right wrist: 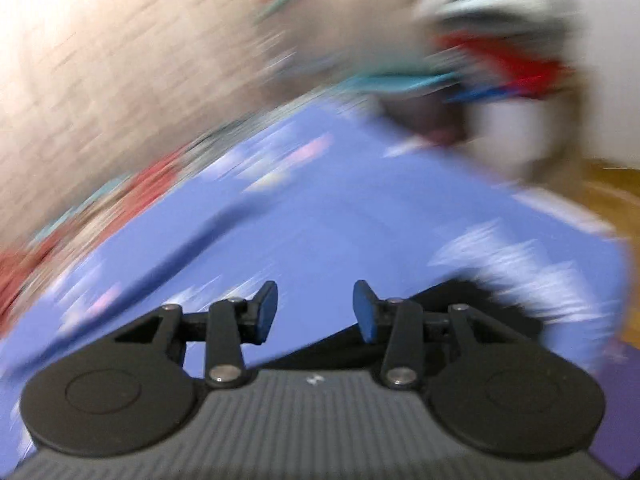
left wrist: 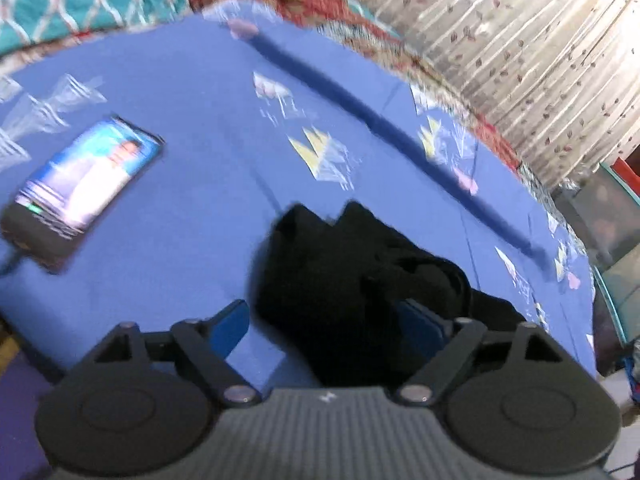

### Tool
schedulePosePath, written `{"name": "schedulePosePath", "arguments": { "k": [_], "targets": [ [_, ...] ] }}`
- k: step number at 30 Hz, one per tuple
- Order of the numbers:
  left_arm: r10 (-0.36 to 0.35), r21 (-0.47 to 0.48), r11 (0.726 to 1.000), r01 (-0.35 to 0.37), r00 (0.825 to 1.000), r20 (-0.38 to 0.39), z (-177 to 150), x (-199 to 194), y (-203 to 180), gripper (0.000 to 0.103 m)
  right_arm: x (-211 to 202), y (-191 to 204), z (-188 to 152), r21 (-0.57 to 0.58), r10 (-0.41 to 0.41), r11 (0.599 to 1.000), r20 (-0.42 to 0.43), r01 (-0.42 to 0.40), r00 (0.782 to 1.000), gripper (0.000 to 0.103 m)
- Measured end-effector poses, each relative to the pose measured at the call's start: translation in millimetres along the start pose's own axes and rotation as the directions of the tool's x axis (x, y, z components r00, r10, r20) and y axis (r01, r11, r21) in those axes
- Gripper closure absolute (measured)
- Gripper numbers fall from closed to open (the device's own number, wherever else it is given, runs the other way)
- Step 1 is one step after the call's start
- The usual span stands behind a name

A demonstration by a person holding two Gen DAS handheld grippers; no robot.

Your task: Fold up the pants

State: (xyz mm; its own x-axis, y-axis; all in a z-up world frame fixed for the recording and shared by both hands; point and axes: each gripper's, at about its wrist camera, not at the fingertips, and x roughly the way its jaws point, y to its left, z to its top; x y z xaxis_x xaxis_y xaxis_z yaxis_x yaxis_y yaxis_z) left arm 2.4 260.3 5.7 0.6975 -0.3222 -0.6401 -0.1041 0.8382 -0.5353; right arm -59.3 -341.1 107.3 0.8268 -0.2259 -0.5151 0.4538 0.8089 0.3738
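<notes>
On the blue bedsheet (left wrist: pixel 192 184) the black pants (left wrist: pixel 340 280) sit bunched up between the left gripper (left wrist: pixel 320 320) fingers, which are spread wide, nothing really pinched. Lit phone (left wrist: pixel 84 192) lies off to the left. Right gripper (right wrist: pixel 315 309) is parted too, holding nothing, pants (right wrist: pixel 340 344) just under it; that view's super blurry.

The left gripper (left wrist: pixel 324 320) and right gripper (right wrist: pixel 315 310) are seen as matching units: a grey ribbed housing stamped with a small white mark, flanked by two round black discs. Black linkage arms are pinned with silver screws. Blue pads (right wrist: pixel 267 311) are fitted on the jaws. Triangular cut-outs are visible in the outer links.
</notes>
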Motion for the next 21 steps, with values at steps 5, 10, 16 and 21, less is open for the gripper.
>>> {"name": "schedulePosePath", "arguments": {
  "k": [5,10,16,21],
  "targets": [
    [-0.115,-0.16,0.982,0.101,0.99,-0.083,-11,35,9,0.012,54,138,-58,-0.141,0.305,0.919,-0.335,-0.367,0.891,0.058],
    [-0.078,-0.143,0.988,0.067,0.994,-0.074,-30,48,10,0.083,105,276,-146,-0.108,0.407,0.809,-0.606,-0.577,0.683,0.059],
    [0.049,0.289,0.952,-0.104,0.981,0.19,-54,-7,-39,0.091,110,362,-254,-0.039,0.395,0.703,-0.809,-0.711,0.435,0.058],
    [0.07,0.171,0.982,-0.08,0.996,0.058,-62,12,-3,0.078,80,372,-258,-0.256,0.329,0.561,-0.804,-0.787,0.496,0.058]
  ]
}}
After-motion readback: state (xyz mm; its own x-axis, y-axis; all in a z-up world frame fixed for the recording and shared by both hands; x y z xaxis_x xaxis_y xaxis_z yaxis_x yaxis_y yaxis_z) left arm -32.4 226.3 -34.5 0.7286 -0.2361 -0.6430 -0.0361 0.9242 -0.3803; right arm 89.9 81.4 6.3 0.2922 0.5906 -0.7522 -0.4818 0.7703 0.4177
